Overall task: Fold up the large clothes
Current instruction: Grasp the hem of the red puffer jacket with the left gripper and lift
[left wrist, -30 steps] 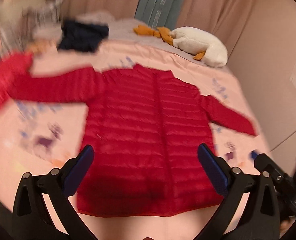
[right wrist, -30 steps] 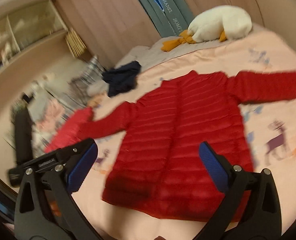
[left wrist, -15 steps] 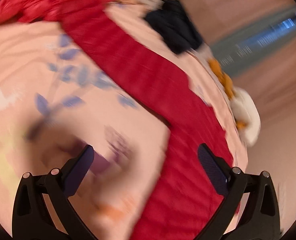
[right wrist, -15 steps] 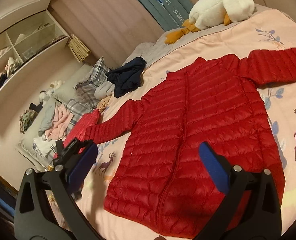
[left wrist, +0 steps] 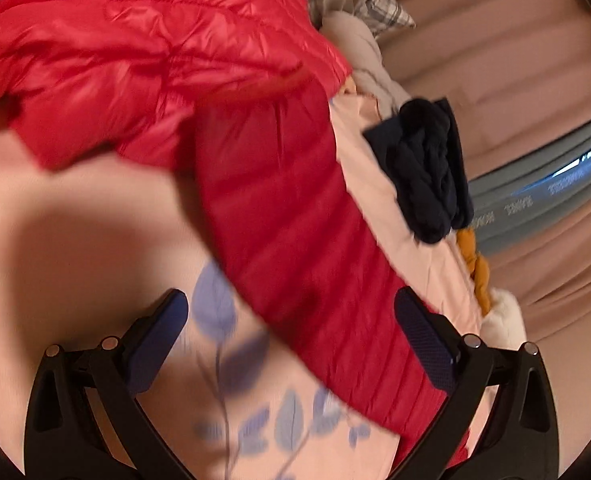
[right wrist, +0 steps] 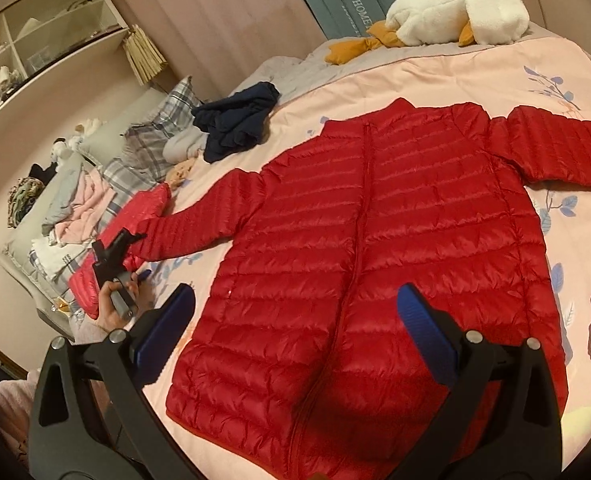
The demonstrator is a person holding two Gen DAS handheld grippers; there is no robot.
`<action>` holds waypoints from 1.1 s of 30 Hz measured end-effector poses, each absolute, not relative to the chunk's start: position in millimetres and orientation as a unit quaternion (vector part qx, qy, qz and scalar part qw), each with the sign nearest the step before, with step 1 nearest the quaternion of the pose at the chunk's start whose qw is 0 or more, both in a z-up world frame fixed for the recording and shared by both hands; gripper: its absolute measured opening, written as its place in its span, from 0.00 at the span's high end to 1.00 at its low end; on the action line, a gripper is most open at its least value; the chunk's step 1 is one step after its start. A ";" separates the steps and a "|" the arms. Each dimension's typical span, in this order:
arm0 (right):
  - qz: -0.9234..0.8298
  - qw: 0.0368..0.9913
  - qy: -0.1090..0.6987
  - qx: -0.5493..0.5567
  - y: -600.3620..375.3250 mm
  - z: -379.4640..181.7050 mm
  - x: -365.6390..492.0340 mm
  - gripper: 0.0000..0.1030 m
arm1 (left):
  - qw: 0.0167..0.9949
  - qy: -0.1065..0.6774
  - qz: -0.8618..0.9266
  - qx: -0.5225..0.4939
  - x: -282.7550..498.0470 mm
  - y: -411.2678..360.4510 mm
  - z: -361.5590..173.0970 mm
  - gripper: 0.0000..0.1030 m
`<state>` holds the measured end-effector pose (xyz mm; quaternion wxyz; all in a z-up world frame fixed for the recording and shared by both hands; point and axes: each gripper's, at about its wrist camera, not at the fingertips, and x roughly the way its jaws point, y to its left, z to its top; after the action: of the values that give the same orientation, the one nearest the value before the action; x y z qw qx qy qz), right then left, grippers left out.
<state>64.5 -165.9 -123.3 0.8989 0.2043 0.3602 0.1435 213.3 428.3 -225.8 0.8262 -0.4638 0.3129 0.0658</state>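
Observation:
A red puffer jacket [right wrist: 375,248] lies flat and front-up on the pink bedcover [right wrist: 435,76], zipped, with both sleeves stretched out. My right gripper [right wrist: 295,312] hovers open above the hem, nothing between its fingers. Far left in the right wrist view, a hand holds my left gripper [right wrist: 126,242] at the cuff end of the left sleeve [right wrist: 199,224]. The left wrist view is blurred: that sleeve [left wrist: 295,232] runs diagonally, and my left gripper [left wrist: 291,320] is open low over it, its right finger above the sleeve and its left finger over bare bedcover.
A second, brighter red puffer [left wrist: 135,60] lies bunched just past the cuff. A navy garment [right wrist: 235,120] sits beyond the left shoulder. A white goose plush [right wrist: 455,12] rests at the head of the bed. Plaid pillows and piled clothes [right wrist: 79,204] line the left side.
My left gripper has swung from over the jacket's hem out to the left sleeve and come in close to it. My right gripper has stayed open above the hem.

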 end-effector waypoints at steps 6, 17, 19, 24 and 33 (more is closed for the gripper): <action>0.138 0.895 0.379 0.189 -154.7 -130.1 77.2 0.02 | 0.834 0.299 0.082 -0.455 234.7 442.7 -224.6 0.01; 0.142 0.893 0.390 0.173 -144.8 -137.3 80.4 0.02 | 0.829 0.336 0.110 -0.433 252.9 444.0 -218.7 0.93; 0.140 0.893 0.390 0.176 -146.3 -136.6 79.1 0.02 | 0.842 0.326 0.099 -0.418 250.6 434.3 -198.0 0.94; 0.135 0.889 0.393 0.194 -153.9 -136.2 74.4 0.02 | 0.894 0.287 0.041 -0.342 242.2 383.4 -111.8 0.94; 0.131 0.884 0.393 0.218 -173.8 -134.1 68.0 0.02 | 0.942 0.254 -0.129 -0.178 210.6 201.7 4.8 0.94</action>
<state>68.0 -173.8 -134.1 0.8835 0.2177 0.3933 0.1314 210.6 201.7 4.8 0.9420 -0.1779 0.2537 -0.1287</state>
